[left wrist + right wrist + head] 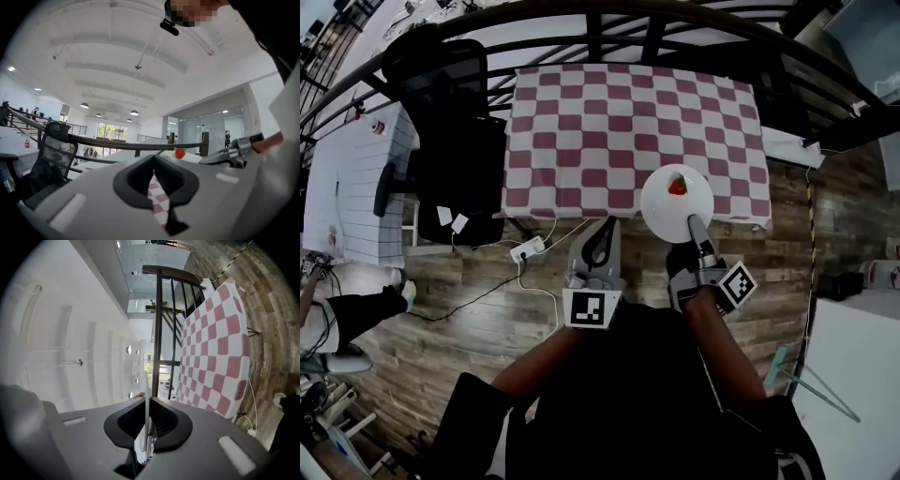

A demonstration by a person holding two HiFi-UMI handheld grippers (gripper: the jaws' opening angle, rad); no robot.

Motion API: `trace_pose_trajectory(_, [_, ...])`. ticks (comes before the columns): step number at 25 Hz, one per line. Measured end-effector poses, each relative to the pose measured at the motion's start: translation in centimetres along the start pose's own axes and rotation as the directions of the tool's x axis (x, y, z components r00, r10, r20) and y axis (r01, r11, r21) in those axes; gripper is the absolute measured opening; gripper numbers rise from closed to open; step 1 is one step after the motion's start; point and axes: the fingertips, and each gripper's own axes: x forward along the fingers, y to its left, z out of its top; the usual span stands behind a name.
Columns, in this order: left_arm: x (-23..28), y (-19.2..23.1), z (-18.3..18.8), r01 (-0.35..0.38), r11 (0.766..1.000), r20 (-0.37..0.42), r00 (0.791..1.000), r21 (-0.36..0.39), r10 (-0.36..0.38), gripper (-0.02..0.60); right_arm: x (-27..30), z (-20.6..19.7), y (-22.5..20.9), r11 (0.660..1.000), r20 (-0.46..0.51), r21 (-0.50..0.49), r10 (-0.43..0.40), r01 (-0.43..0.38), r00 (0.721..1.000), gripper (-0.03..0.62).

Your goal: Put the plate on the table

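Observation:
A white plate (660, 212) with a small red fruit (678, 186) on it hangs over the near right corner of the table with the red-and-white checked cloth (609, 131). My right gripper (695, 223) is shut on the plate's near rim. In the right gripper view the plate (147, 394) shows edge-on between the jaws, with the checked cloth (211, 348) to its right. My left gripper (604, 225) is level just short of the table's front edge, left of the plate, shut and holding nothing. The left gripper view shows the fruit (179, 153) over its closed jaws.
A black office chair (455, 141) stands against the table's left side. A black railing (675, 11) curves behind the table. On the wooden floor lie a white power strip (528, 249) and cables. A white desk (347, 187) is at far left.

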Motion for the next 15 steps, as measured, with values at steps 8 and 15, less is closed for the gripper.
trace_pose_trajectory(8, [4.9,1.8,0.2,0.064,0.998,0.015,0.998,-0.008,-0.064,0.009,3.1,0.4,-1.0,0.999,0.043,0.012,-0.046,0.046,0.998,0.017])
trace_pose_trajectory(15, [7.5,2.4,-0.4,0.072,0.995,0.003,0.997,-0.064,-0.072,0.009,6.1,1.8,-3.2,0.998,0.058,0.012,-0.06,0.059,0.997,0.017])
